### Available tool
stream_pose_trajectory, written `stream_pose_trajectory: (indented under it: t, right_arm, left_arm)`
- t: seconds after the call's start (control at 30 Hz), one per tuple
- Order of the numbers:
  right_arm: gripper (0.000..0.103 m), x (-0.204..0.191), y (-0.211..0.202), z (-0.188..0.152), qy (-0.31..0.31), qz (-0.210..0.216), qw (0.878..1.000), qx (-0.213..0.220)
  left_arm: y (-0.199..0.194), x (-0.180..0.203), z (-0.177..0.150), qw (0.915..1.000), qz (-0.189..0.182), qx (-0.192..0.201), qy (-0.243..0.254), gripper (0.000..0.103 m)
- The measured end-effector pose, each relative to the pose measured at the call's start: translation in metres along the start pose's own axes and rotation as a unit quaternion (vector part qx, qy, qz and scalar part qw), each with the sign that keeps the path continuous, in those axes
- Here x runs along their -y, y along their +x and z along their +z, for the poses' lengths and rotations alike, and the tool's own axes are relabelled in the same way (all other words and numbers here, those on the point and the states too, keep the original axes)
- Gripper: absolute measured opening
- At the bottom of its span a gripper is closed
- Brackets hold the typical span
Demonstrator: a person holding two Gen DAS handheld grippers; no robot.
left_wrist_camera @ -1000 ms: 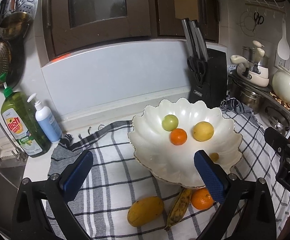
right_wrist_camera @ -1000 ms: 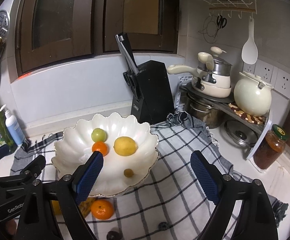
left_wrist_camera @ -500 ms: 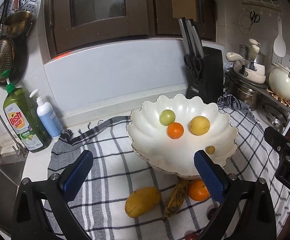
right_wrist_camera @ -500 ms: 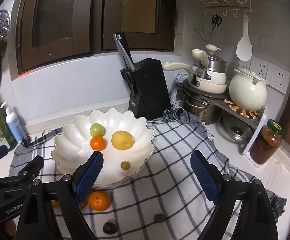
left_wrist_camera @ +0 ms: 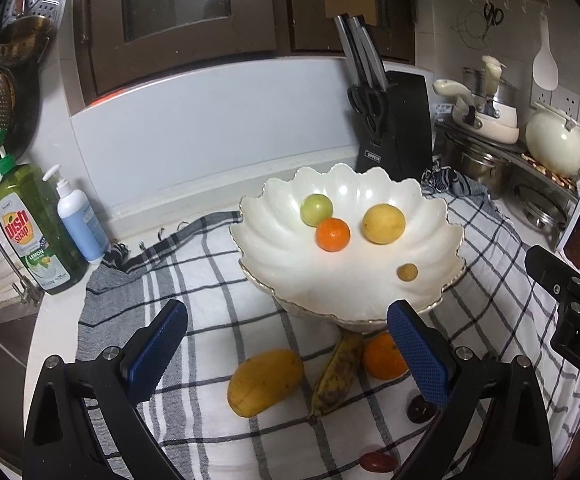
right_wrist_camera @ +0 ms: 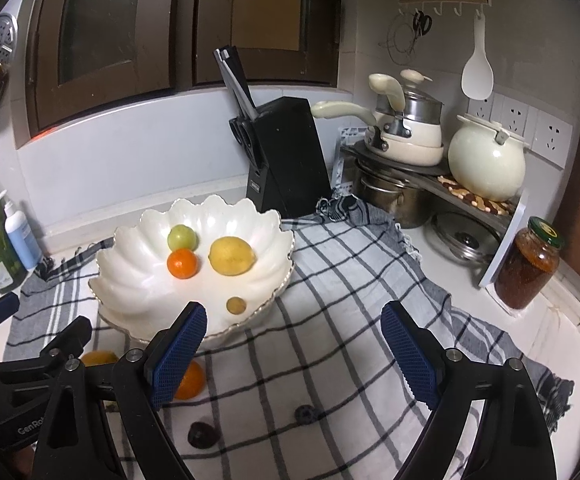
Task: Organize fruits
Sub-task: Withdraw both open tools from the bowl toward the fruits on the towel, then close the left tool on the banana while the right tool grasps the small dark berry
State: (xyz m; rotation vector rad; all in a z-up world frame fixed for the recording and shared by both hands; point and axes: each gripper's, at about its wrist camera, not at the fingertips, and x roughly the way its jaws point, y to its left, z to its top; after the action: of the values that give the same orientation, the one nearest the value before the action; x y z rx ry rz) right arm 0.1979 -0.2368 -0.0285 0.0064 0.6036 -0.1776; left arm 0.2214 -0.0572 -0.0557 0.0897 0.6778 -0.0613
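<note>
A white scalloped bowl (left_wrist_camera: 286,256) (right_wrist_camera: 138,276) stands on a checked cloth and holds a green fruit (left_wrist_camera: 316,209), a small orange (left_wrist_camera: 332,234), a lemon (left_wrist_camera: 383,224) and a small brown fruit (left_wrist_camera: 407,271). On the cloth in front of the bowl lie a mango (left_wrist_camera: 265,376), a spotted banana (left_wrist_camera: 337,372), an orange (left_wrist_camera: 381,356), and small dark fruits (right_wrist_camera: 202,435) (right_wrist_camera: 305,415). My left gripper (left_wrist_camera: 288,350) is open and empty, above the mango and banana. My right gripper (right_wrist_camera: 293,354) is open and empty, over the cloth right of the bowl.
A black knife block (left_wrist_camera: 397,120) stands behind the bowl. Dish soap (left_wrist_camera: 30,236) and a pump bottle (left_wrist_camera: 78,216) stand at the left by the sink. Pots, a white kettle (right_wrist_camera: 485,160) and a jar (right_wrist_camera: 527,264) crowd the right side.
Both grippers have drawn back and up from the bowl, so more of the cloth and the fruit in front of the bowl shows. Both stay open.
</note>
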Motion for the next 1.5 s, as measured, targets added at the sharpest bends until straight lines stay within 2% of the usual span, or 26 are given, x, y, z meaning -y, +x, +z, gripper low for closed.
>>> stream_pose_trajectory:
  t: [0.3,0.6,0.97,1.37,1.5]
  right_arm:
    - [0.09,0.003,0.008,-0.017,0.006,0.0,1.0,-0.016]
    - [0.09,0.005,0.016,-0.033,0.011,0.003,0.999,-0.032]
    - [0.09,0.01,0.028,-0.053,0.02,0.0,0.998,-0.056]
    - [0.089,0.007,0.039,-0.065,0.019,0.0,0.997,-0.071]
    - [0.089,0.007,0.043,-0.067,0.022,0.0,0.997,-0.076]
  left_arm:
    - [0.012,0.008,-0.016,0.9996,-0.017,-0.019,0.013,0.095]
    - [0.025,0.018,-0.032,0.9977,-0.042,-0.046,0.025,0.08]
    - [0.036,0.026,-0.047,0.9953,-0.055,-0.063,0.048,0.077]
    - [0.056,0.029,-0.061,0.9924,-0.064,-0.091,0.054,0.068]
    - [0.058,0.029,-0.06,0.9924,-0.065,-0.087,0.057,0.068]
